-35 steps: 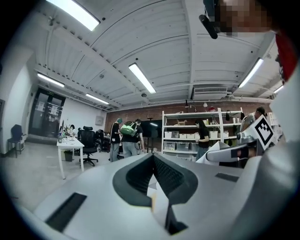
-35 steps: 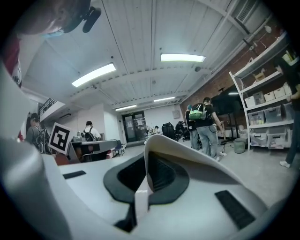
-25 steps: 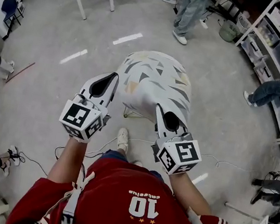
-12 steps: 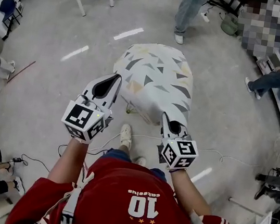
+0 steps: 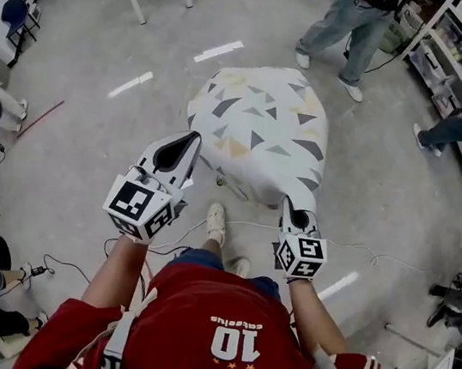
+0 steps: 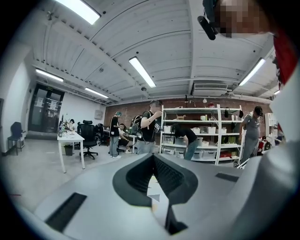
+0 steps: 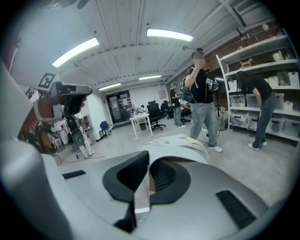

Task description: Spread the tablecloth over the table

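Billowing in a dome just beyond the person's white shoe [image 5: 216,223], the triangle-patterned tablecloth [image 5: 262,128] hangs above the floor, held by its near edge. Left of the shoe, the left claw [image 5: 190,140] is clamped on the cloth's hem. Right of the shoe, the right claw [image 5: 294,208] is likewise closed on the fabric.

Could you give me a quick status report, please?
Left gripper and right gripper both shut on cloth, near edge. Cloth domed up ahead, not yet flat. Cable on floor by feet; person standing beyond.
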### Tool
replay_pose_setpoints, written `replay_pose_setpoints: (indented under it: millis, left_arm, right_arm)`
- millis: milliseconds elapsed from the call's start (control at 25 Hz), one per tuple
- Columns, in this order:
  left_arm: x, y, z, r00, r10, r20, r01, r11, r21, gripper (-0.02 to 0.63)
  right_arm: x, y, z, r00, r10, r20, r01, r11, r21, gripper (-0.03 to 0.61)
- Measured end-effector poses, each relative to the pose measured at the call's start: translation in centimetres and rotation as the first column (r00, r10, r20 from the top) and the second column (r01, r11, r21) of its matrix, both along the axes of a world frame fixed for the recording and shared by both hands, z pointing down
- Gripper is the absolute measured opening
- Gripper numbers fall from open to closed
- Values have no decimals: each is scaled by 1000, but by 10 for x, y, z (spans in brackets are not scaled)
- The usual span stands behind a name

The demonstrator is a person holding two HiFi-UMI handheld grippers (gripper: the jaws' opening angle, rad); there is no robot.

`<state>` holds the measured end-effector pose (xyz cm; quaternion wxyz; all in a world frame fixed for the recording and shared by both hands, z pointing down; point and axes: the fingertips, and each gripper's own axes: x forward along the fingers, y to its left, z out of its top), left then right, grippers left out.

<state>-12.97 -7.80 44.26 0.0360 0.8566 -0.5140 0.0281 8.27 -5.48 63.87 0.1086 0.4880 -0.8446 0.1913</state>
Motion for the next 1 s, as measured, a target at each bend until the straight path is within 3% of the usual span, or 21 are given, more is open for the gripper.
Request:
replay_pose_setpoints:
  millis: [280, 680, 1000]
  left_arm:
    - [-4, -30, -1, 1000, 10, 3, -10, 1000, -26, 2]
    - [31, -30, -11, 997, 69, 27, -69, 997, -22, 2]
    - [43, -38, -18, 997, 78, 24, -77, 997, -30, 2]
  right_arm:
    - [22, -3, 20, 995, 56, -84, -64, 994, -90, 41]
    - [62, 25, 55, 969, 138, -203, -193, 940, -281, 110]
    - [94, 12, 23, 963, 192, -188, -229, 953, -199, 110]
